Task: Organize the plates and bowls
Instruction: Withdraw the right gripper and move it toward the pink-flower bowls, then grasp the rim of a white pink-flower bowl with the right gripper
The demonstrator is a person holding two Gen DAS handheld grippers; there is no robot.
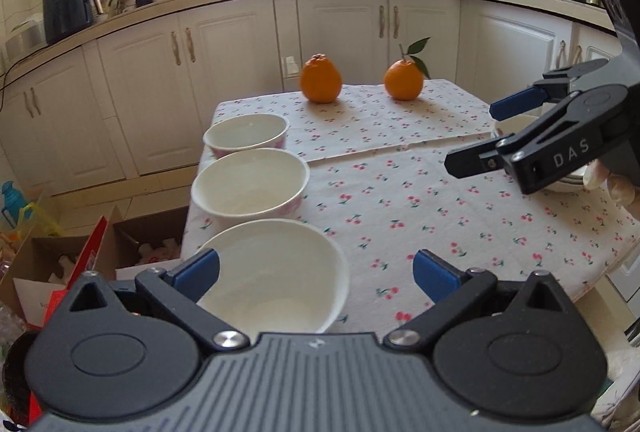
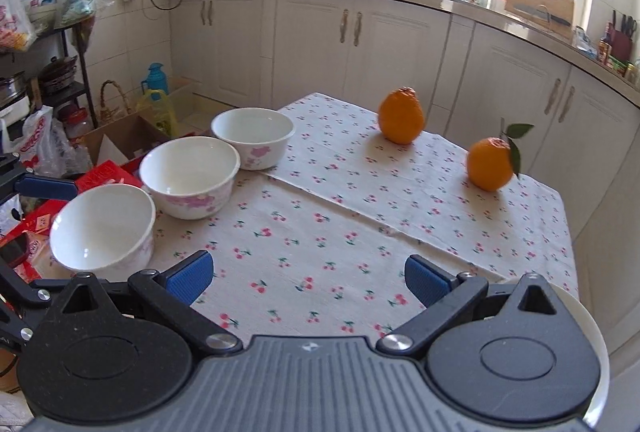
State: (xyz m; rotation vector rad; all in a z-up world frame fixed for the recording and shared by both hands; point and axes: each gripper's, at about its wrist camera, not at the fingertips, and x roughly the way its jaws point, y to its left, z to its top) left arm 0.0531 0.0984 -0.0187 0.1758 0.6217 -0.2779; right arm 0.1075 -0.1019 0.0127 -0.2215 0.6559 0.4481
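Note:
Three white bowls with pink flowers stand in a row along the table's left edge: the nearest bowl [image 1: 276, 272] [image 2: 104, 226], the middle bowl [image 1: 250, 184] [image 2: 190, 174] and the far bowl [image 1: 247, 134] [image 2: 254, 134]. My left gripper [image 1: 316, 268] is open, its left finger at the nearest bowl's rim. At the right of the table, white plates [image 1: 560, 184] [image 2: 588, 324] lie stacked, mostly hidden behind my right gripper [image 1: 476, 140] [image 2: 308, 276]. The right gripper is open and empty above the cloth.
A cherry-print tablecloth [image 1: 400, 200] [image 2: 320, 232] covers the table. Two oranges [image 1: 320, 78] [image 1: 403, 79] sit at its far end. Cardboard boxes and bags [image 1: 60, 264] crowd the floor to the left. White kitchen cabinets [image 1: 240, 72] run behind.

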